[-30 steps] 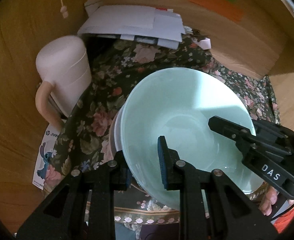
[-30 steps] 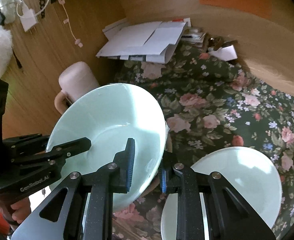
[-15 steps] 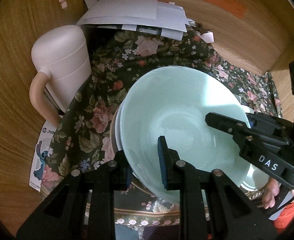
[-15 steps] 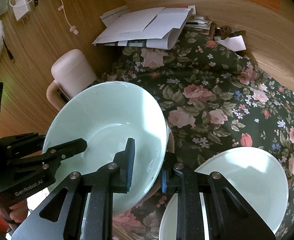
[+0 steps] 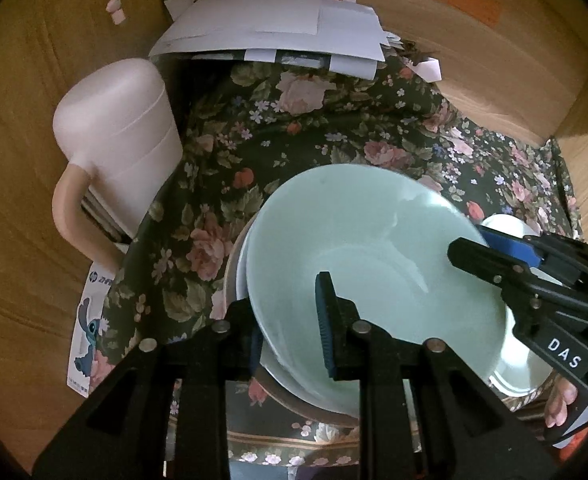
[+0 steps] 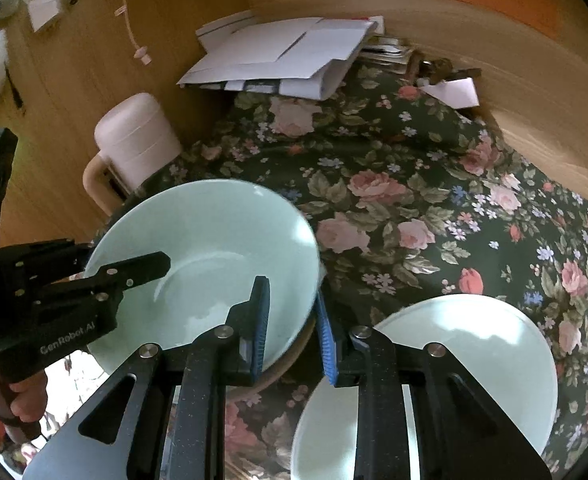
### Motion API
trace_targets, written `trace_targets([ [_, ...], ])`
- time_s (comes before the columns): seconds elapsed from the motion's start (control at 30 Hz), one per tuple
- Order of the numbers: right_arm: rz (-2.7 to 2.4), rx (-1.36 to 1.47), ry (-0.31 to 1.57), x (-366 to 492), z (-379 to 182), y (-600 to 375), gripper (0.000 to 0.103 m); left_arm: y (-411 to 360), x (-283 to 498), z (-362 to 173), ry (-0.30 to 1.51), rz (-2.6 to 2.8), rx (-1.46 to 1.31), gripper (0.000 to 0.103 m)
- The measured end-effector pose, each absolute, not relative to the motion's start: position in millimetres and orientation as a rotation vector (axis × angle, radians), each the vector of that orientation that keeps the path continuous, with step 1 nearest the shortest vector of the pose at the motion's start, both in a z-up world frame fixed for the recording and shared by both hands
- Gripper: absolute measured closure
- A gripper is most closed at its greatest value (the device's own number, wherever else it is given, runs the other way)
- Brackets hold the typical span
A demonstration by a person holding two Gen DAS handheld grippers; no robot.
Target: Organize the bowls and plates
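- The pale green glazed ceramic bowl (image 5: 374, 264) sits tilted on a stack of other dishes. A white rim and a tan rim (image 5: 232, 268) show under its left edge.
- The left gripper (image 5: 290, 312) is pressed onto the near-left rim of the bowl, one pad inside and one outside.
- The right gripper (image 6: 292, 320) has the opposite rim between its pads. Its jaws have just eased open a trace, though they look to be touching the wall still.
- The bowl has hardly shifted over the last second, so I judge it placed on the stack, with release the step in hand.
- Right of the bowl and just beside it, a second pale green bowl (image 6: 454, 360) lies on the dark rose-patterned cloth (image 6: 434, 184), so a sideways withdrawal there is tight.
- Beyond the bowl the cloth is bare up to the heap of white papers (image 5: 274, 28).
- Left of the bowl and near it stands a pink lidded plastic jug (image 5: 122, 128) against the wooden wall panel (image 5: 26, 80), which closes that side.
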State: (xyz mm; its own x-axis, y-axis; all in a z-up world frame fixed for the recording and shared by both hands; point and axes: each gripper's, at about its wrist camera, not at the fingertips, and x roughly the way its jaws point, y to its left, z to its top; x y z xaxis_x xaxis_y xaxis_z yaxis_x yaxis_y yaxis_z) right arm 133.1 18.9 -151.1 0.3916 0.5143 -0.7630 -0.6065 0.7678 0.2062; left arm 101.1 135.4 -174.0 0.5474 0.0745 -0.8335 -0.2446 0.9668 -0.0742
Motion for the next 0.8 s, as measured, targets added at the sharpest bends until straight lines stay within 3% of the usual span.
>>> trace_targets([
  [0.23, 0.706, -0.097, 0.907, 133.0, -143.5, 12.7, 0.077, 130.4, 109.3, -163.7, 1.012, 0.157, -0.203, 0.058],
  [0.4, 0.704, -0.083, 0.914, 133.3, -144.8, 10.6, 0.068, 132.1, 111.3, -153.3, 1.006, 0.173, -0.200, 0.057],
  [0.53, 0.705, -0.075, 0.917, 132.7, -144.1, 10.5, 0.067, 135.5, 104.0, -134.9, 0.925, 0.182, -0.159, 0.048],
  [0.8, 0.712, -0.054, 0.946, 133.1, -148.6, 13.9, 0.065, 148.5, 90.9, -147.8, 0.943, 0.210, -0.189, 0.047],
])
